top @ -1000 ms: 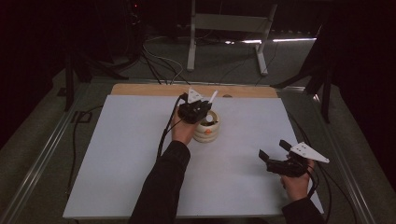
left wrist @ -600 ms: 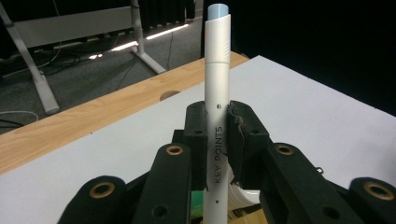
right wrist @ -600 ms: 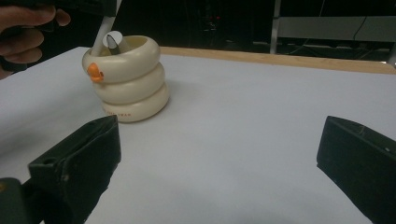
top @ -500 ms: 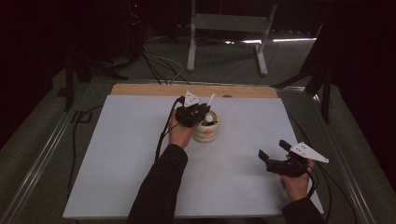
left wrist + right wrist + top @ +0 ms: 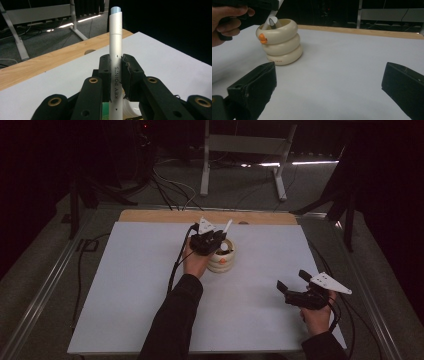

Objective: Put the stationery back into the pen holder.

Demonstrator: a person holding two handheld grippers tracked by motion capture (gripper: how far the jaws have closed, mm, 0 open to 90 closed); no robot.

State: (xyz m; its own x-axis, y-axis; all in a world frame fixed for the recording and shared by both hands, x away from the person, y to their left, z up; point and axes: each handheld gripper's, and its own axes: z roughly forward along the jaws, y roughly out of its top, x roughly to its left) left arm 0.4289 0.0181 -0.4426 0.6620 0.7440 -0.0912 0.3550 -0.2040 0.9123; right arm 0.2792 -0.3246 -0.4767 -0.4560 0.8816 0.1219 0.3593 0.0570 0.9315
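On the white tabletop (image 5: 125,285), the left gripper (image 5: 115,67), fingers clamped on a white pen (image 5: 116,50), should lower it straight into the cream holder (image 5: 222,257); the right gripper (image 5: 295,282) rests wide open.

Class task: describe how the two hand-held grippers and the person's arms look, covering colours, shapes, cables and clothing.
Both the left gripper and the right gripper are black with two blocky jaws, brass-coloured rivets at the linkages, and a pale grey three-cornered plate on top. A black cable trails from each. The person's forearms are in dark long sleeves.
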